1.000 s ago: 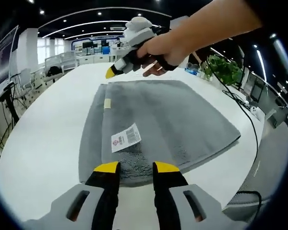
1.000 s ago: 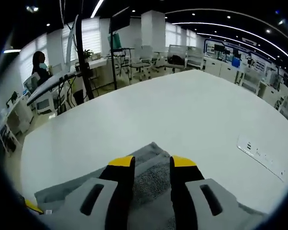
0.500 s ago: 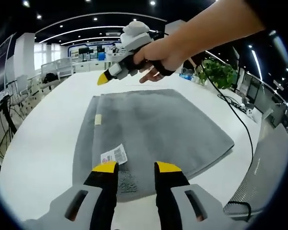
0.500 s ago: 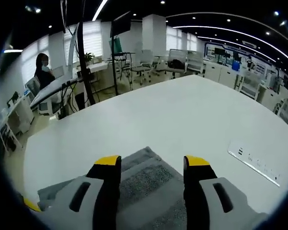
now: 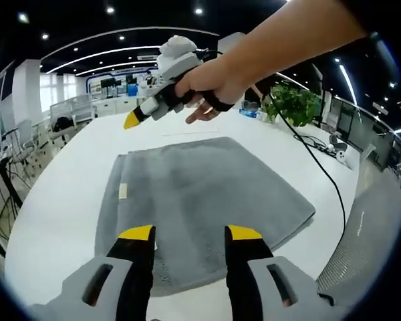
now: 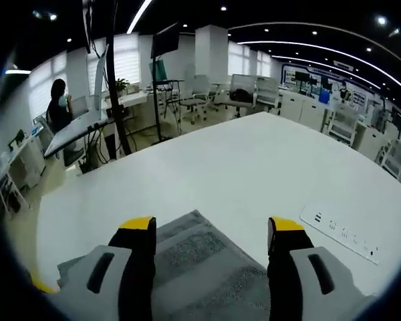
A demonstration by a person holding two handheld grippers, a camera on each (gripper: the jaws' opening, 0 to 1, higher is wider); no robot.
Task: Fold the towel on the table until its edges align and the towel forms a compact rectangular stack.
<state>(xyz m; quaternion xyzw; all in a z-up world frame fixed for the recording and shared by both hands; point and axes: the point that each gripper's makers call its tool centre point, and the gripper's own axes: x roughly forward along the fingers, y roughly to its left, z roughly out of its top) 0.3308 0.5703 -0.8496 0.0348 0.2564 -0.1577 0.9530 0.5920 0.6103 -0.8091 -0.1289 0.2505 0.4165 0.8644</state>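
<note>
Towel: a grey towel (image 5: 200, 200) lies flat on the table, folded over itself, its lower layer peeking out along the left edge; a small pale tag (image 5: 123, 191) sits near that edge. In the right gripper view one corner of the towel (image 6: 200, 251) lies between the jaws.
Left tongs: the left tongs (image 5: 190, 233) hover over the near edge of the towel, jaws parted with nothing between them.
Right tongs: the right tongs (image 6: 212, 223) stand wide open and hold nothing; in the left gripper view they (image 5: 135, 120) hang above the far edge of the towel, gripped by a person's hand (image 5: 204, 83).
Table: a broad white table (image 6: 254, 160), smooth and bare around the towel; a flush white panel with small sockets (image 6: 339, 231) sits toward the right in the right gripper view.
Cable: a black cable (image 5: 317, 167) runs across the right side of the table.
Room: an open office with lines of ceiling lights, desks and chairs (image 6: 240, 90) far off, a potted plant (image 5: 291, 103) at the far right, and a seated person (image 6: 57, 107) at a desk on the left.
</note>
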